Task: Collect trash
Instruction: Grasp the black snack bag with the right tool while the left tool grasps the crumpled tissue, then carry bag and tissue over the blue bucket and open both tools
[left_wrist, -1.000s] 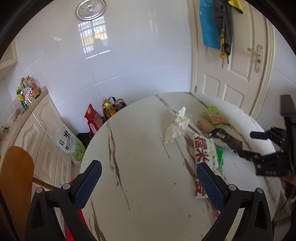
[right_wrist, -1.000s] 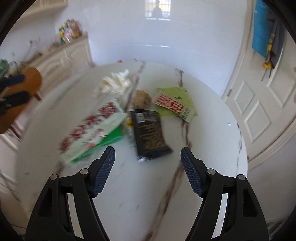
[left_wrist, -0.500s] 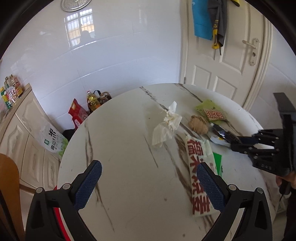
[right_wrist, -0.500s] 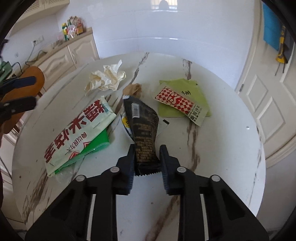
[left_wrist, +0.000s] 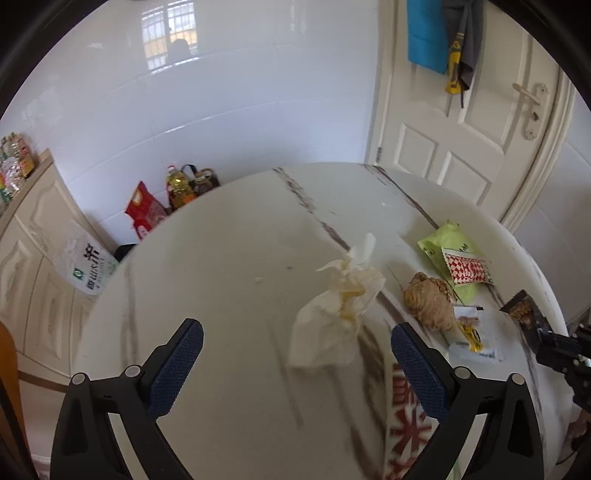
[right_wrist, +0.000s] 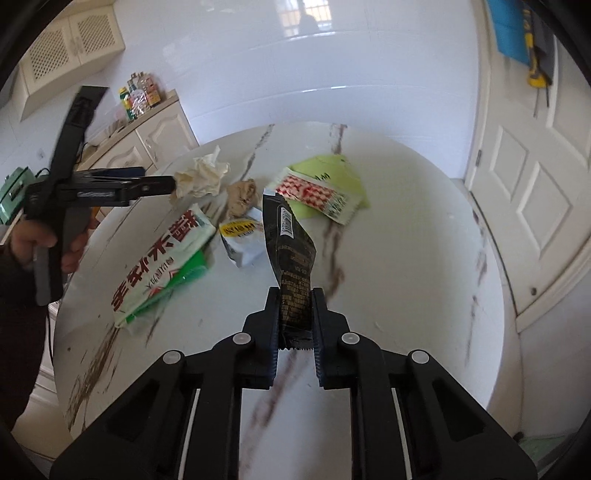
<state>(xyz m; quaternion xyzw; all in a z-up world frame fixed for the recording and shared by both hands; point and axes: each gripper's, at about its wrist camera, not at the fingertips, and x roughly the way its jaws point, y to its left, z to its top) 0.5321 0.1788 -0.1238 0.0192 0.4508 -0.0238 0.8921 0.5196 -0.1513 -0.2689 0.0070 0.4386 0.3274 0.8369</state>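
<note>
My right gripper is shut on a black snack wrapper and holds it lifted off the round marble table; the wrapper also shows at the right of the left wrist view. My left gripper is open and empty, with a crumpled white tissue on the table just ahead between its fingers; the tissue also shows in the right wrist view. More trash lies on the table: a white-and-red rice bag, a brown paper ball, a small white-yellow packet, a red-checked sachet on a green packet.
A white door stands behind the table on the right. Cream cabinets line the left wall. Bags and an oil bottle sit on the floor by the tiled wall. A wooden chair back is at the far left.
My right gripper has lifted the black wrapper off the table, uncovering the small packet. My left gripper has moved forward toward the tissue.
</note>
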